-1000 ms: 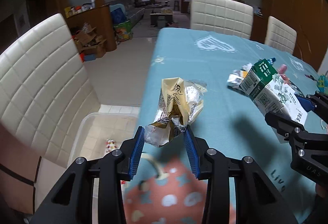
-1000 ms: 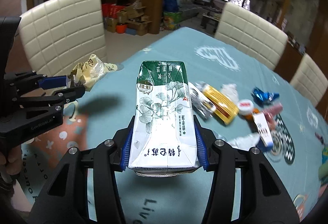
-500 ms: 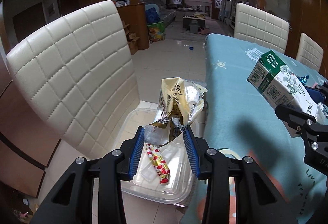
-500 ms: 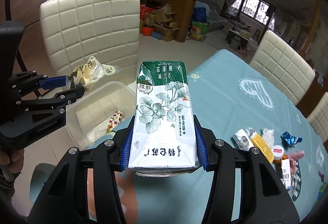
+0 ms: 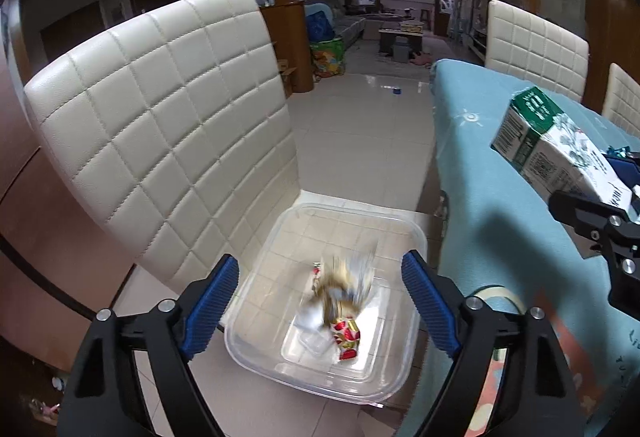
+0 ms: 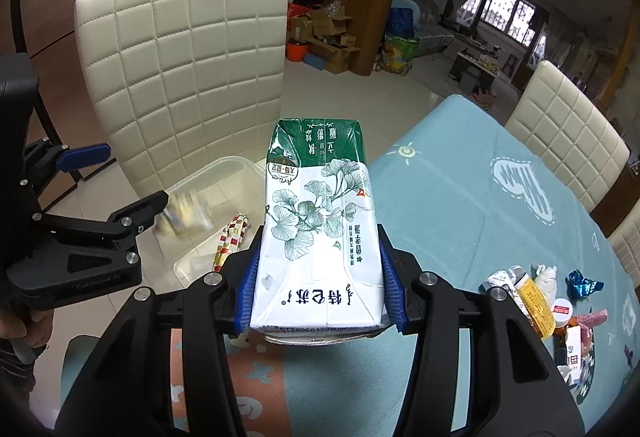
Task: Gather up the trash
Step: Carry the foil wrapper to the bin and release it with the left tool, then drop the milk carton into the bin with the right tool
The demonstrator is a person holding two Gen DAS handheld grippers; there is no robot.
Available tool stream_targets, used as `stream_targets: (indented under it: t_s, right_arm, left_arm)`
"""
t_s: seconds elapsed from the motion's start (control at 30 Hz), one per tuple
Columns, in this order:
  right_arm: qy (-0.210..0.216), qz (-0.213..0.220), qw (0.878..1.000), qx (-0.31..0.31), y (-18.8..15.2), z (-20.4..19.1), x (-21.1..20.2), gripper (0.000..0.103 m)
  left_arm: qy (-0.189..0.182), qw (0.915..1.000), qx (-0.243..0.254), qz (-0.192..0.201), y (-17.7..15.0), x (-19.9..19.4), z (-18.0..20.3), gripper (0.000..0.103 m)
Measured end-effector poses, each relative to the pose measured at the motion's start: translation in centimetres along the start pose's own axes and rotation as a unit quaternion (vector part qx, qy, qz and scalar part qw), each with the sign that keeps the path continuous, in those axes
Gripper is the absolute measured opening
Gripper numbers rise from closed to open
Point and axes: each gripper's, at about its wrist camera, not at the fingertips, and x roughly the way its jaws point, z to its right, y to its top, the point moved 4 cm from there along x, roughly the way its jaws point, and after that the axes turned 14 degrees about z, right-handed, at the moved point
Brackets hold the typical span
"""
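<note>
My left gripper (image 5: 320, 301) is open and empty above a clear plastic bin (image 5: 404, 233) on the floor beside the table. A crumpled yellow-and-silver wrapper (image 5: 344, 289), blurred, is falling into the bin, onto a red-and-gold wrapper (image 5: 346, 337). My right gripper (image 6: 316, 273) is shut on a green-and-white drink carton (image 6: 318, 221), held over the table edge. The carton also shows in the left wrist view (image 5: 552, 149). The bin (image 6: 224, 173) and the left gripper (image 6: 120, 189) show at the left of the right wrist view.
A cream quilted chair (image 5: 160, 133) stands just behind the bin. The teal tablecloth (image 6: 460, 197) carries several pieces of trash (image 6: 536, 297) at the far right. More cream chairs (image 6: 568, 133) line the table's far side.
My left gripper has swung left off the table to above the bin, opened, and let go of the yellow wrapper, which now drops. My right gripper followed leftward with the carton.
</note>
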Motion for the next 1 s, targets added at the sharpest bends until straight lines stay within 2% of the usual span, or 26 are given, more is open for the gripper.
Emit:
stream_targets:
  t_s: [0.67, 0.73, 0.8, 1.0]
  right_arm:
    - [0.022, 0.001, 0.999, -0.032, 1.0, -3.7, 1.9, 0.054]
    - [0.008, 0.007, 0.999, -0.033, 1.1, -3.3, 1.7, 0.078]
    - [-0.002, 0.025, 0.999, -0.022, 1.4, -2.7, 1.2, 0.079]
    - [0.002, 0.019, 1.0, 0.024, 1.0, -0.4, 0.3, 0.079]
  left_arm:
    - [0.016, 0.9995, -0.025, -0.005, -1.4, -0.5, -3.2, 0.082]
    - [0.017, 0.9995, -0.027, -0.006, -1.5, -0.6, -3.3, 0.082]
    - [0.016, 0.9995, -0.028, -0.006, -1.5, -0.6, -3.3, 0.082]
    - [0.014, 0.9996, -0.024, -0.004, -1.1, -0.9, -2.8, 0.082]
